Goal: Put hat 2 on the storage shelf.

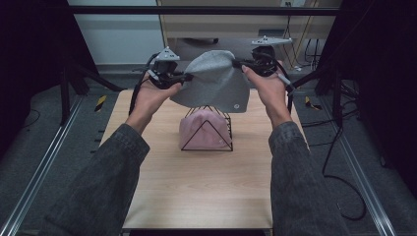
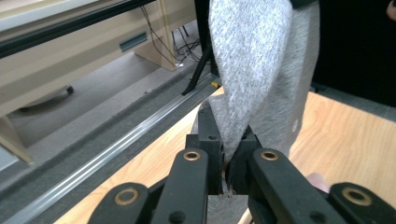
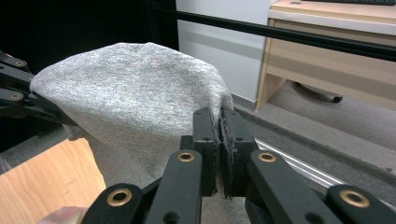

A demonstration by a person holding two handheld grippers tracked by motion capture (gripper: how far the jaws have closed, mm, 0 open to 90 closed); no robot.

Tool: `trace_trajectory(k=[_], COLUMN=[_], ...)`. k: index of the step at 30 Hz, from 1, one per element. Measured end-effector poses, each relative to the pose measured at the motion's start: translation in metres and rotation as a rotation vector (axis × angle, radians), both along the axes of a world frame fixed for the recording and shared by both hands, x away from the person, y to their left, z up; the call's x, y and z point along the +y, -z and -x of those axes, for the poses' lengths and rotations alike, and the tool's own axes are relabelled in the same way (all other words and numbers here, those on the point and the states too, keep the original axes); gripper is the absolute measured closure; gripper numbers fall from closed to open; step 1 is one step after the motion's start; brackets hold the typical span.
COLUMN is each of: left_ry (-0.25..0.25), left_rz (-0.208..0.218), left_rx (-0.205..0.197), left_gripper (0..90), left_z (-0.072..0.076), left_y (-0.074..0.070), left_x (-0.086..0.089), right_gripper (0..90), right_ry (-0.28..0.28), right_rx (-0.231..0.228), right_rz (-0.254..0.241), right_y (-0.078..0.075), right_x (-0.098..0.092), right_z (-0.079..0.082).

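Two grippers, both clamped on one item: a grey knit beanie (image 1: 212, 81) held in the air above the rear half of the table (image 1: 196, 196). Left gripper (image 1: 187, 77) has its jaws pressed together on the hat's edge at one side; left gripper view confirms fabric pinched between the pads, remainder twisting upward from the bite. Right gripper (image 1: 238, 63) likewise closed on the opposite edge; right gripper view shows only a thin fold of rim caught at the pad tips. Hat hangs between them, opening facing down, directly over a black wire stand (image 1: 207, 129) that already carries a pink beanie (image 1: 204, 130).

Judged intent: lower grey hat onto the stand, over the pink one.

Risks noted:
1. Right-side bite is shallow. If hands spread further, the knit prob. slips out and that side drops, leaving hat lopsided on the frame.
2. Opening looks narrow and partly collapsed, esp. on left where fabric is twisted. A descent w/o stretching the rim could land it on the stand's peak instead of around it.
3. Stand is light wire, apparently unfixed. Rim snagging a corner, or off-centre pull, could tip or drag it.
4. Friction knit-on-knit may shove pink hat askew.

Rec.: keep rim taut, centre over apex, descend level.
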State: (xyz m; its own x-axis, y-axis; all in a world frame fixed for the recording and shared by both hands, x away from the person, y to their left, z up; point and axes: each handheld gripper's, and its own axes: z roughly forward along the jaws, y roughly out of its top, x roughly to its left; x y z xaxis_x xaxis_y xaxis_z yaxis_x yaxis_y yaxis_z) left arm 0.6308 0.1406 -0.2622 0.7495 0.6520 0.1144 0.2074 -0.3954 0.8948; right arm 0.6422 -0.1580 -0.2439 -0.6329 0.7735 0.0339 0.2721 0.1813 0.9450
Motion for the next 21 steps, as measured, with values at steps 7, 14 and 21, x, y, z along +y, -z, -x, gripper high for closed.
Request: trace_trajectory(k=[7,14,21], left_ry=[-0.014,-0.016,-0.018], left_rz=[-0.009,0.000,0.005], left_rx=[0.019,0.027,0.027], left_gripper=[86.8,86.8,86.8], left_z=[0.001,0.003,0.007], left_y=[0.015,0.020,0.023], left_x=[0.003,0.006,0.008], right_gripper=[86.2,86.2,86.2], right_ry=[0.004,-0.011,-0.016], right_rx=[-0.003,0.005,0.006], right_rz=[0.026,0.036,0.045], right_y=[0.010,0.015,0.017], right_x=[0.005,0.008,0.009], right_z=[0.007,0.012,0.014])
